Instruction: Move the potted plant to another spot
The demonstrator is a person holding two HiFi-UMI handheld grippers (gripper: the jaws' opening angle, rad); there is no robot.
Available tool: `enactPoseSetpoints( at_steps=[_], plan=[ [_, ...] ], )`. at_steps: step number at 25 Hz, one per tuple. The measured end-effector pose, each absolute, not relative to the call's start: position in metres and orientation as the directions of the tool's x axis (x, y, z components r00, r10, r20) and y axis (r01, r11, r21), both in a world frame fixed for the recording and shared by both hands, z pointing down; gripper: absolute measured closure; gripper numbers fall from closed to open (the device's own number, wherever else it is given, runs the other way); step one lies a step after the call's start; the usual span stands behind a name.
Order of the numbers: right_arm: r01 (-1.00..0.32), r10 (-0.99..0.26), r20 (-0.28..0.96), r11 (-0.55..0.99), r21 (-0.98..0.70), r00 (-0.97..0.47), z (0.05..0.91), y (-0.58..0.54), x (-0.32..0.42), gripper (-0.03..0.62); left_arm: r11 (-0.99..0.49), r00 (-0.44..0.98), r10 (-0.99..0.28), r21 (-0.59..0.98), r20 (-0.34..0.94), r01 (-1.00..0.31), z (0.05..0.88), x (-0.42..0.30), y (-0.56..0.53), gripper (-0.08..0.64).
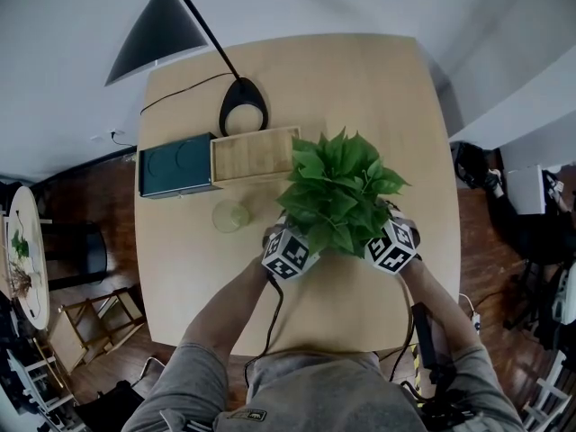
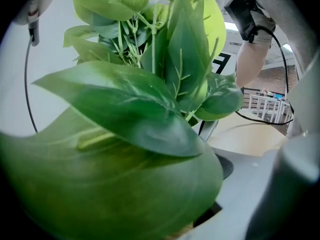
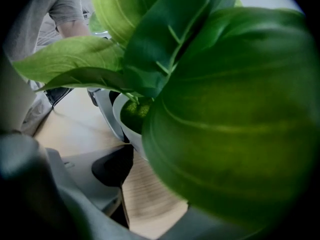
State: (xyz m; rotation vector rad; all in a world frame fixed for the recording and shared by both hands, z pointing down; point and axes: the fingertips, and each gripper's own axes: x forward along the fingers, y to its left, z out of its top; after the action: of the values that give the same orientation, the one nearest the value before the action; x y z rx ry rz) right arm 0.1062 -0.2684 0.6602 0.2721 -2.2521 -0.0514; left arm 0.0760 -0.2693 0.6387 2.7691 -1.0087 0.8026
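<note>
Presently finds the potted plant (image 1: 340, 192) upright on the wooden surface (image 1: 360, 79), toward its near half. Notes the left gripper (image 1: 290, 252) and the right gripper (image 1: 392, 246) close against the plant's near side, one at each flank, foliage overhanging both. Sees, in the left gripper view, leaves filling the frame and covering all but one of the fingers (image 2: 292, 194); cannot tell their spread or hold. Sees, in the right gripper view, one finger just beside the white pot (image 3: 121, 115), bare surface next to it, the other behind a leaf; cannot tell the grip. Records a wooden tray (image 1: 254, 154), a dark box (image 1: 175, 165) and a black lamp (image 1: 157, 25) beyond the plant, a glass (image 1: 230, 215) to its left.
</note>
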Motion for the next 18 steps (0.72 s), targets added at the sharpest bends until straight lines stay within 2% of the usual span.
enactPoseSetpoints(
  at_steps=[18],
  plan=[
    [-0.186,-0.193,0.757,0.978,0.096,-0.625,0.6668,-0.2622,0.1124,0.236,-0.761,0.617,-0.581,-0.085,0.531,-0.643,0.6420,0.0685,-0.2657,0.173]
  ],
)
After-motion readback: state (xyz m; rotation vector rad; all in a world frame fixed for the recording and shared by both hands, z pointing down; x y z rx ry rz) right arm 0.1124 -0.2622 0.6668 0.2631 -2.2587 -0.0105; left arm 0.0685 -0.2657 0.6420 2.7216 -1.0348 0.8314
